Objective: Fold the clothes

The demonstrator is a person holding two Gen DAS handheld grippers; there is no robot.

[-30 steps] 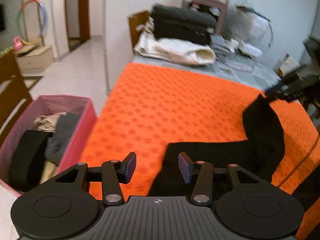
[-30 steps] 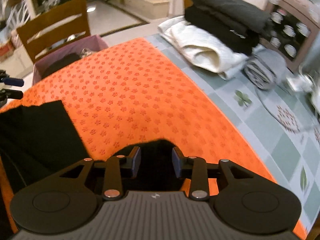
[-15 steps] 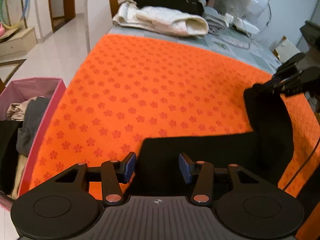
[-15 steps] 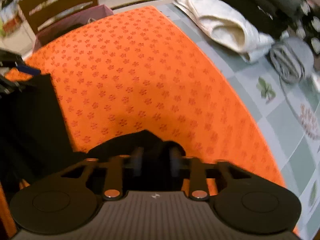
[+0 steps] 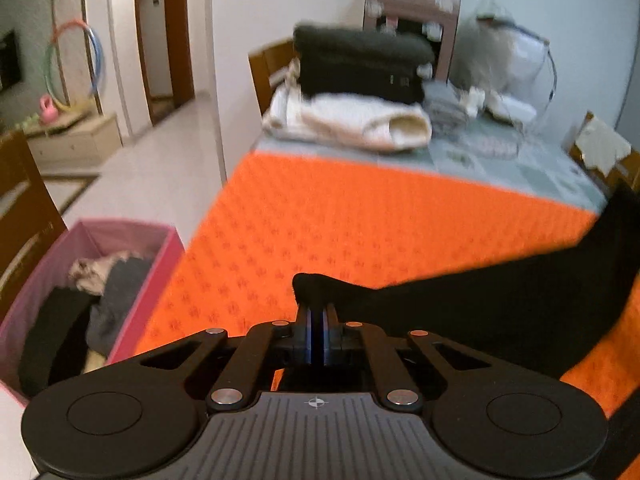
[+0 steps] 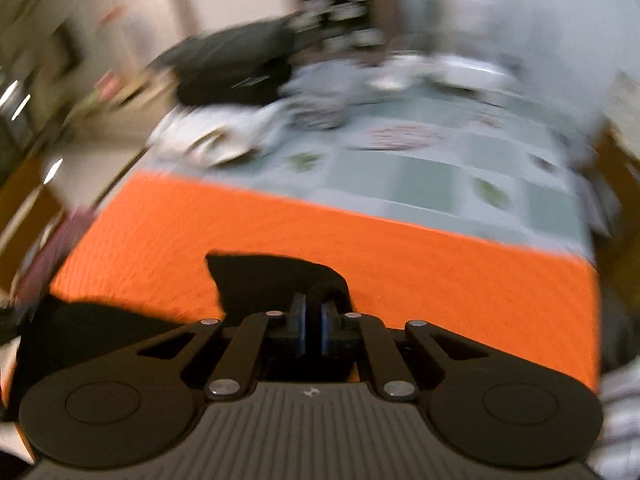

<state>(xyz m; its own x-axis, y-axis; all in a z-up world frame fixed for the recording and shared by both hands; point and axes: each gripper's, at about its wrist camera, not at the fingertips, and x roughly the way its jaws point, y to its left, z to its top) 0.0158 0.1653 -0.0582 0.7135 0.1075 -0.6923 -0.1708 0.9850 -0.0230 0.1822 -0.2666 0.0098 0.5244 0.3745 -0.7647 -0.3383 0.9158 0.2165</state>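
now your left tool (image 5: 316,320) and right tool (image 6: 312,318) are each clamped on a corner of the black garment (image 5: 500,312), lifted over the near edge of the orange mat (image 5: 360,216) on the tabletop. keep both corners level and taut so it hangs without creases.
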